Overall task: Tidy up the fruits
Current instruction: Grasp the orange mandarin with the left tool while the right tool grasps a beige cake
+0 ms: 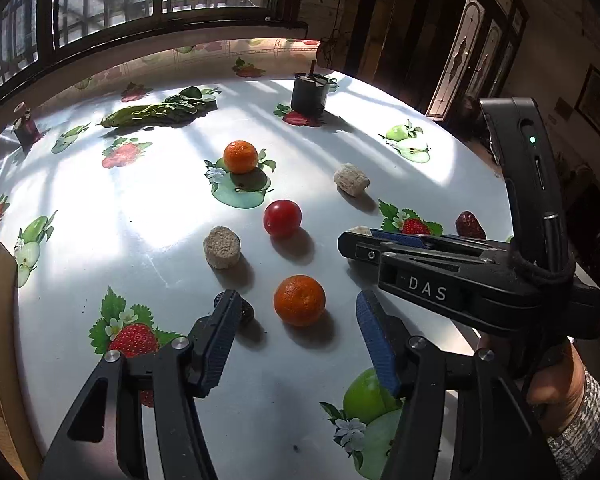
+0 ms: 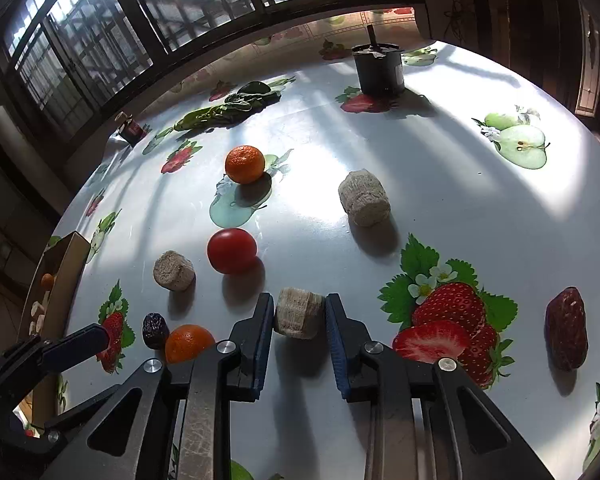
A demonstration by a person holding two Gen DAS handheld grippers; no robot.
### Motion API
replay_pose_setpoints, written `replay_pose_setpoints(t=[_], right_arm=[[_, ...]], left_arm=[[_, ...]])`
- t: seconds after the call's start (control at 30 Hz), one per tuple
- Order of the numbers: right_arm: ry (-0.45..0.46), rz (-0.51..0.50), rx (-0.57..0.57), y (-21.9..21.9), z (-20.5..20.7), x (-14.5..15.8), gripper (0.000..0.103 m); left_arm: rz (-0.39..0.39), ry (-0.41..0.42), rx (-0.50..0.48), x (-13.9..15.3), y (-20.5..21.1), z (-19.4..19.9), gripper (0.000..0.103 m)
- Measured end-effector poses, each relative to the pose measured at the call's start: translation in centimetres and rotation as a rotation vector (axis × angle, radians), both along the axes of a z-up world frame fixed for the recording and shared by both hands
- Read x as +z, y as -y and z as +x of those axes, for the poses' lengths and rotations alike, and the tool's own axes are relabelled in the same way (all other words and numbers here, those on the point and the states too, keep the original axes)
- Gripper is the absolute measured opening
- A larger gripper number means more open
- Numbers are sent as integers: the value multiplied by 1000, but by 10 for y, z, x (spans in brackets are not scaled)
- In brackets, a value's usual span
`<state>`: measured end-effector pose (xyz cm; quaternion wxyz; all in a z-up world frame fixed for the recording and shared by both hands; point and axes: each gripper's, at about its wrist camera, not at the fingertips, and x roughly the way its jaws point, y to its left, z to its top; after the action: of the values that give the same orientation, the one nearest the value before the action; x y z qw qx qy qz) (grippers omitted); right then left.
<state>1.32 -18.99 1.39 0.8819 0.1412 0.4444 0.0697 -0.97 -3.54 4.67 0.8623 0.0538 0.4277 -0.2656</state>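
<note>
My left gripper (image 1: 298, 308) is open, its fingers on either side of a near orange (image 1: 299, 300) on the table, not touching it. A dark dried fruit (image 1: 246, 311) lies by the left finger. My right gripper (image 2: 300, 314) is shut on a beige cylindrical chunk (image 2: 299, 317) resting on the table. Farther out lie a red tomato (image 1: 282, 218), a second orange (image 1: 240, 156), and two more beige chunks (image 1: 221, 247) (image 1: 351, 179). A brown date (image 2: 566, 329) lies at the right.
A cardboard box (image 2: 62, 276) holding sorted pieces stands at the table's left edge. A dark can (image 1: 309, 93), leafy greens (image 1: 160, 110) and a small jar (image 1: 25, 124) sit at the back. The fruit-print table (image 1: 440, 184) ends close on the right.
</note>
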Motion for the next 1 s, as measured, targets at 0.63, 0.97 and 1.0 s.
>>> replay_pose_setpoints(t=[0.63, 0.97, 1.0], right_arm=[[12, 70, -75, 24, -7, 2, 28], [49, 69, -116, 31, -14, 5, 28], [51, 68, -122, 32, -16, 5, 28]], left_arm=[[100, 5, -17, -30, 22, 10, 30], [-21, 24, 80, 10, -27, -28, 30], [-26, 26, 102, 13, -37, -32, 30]])
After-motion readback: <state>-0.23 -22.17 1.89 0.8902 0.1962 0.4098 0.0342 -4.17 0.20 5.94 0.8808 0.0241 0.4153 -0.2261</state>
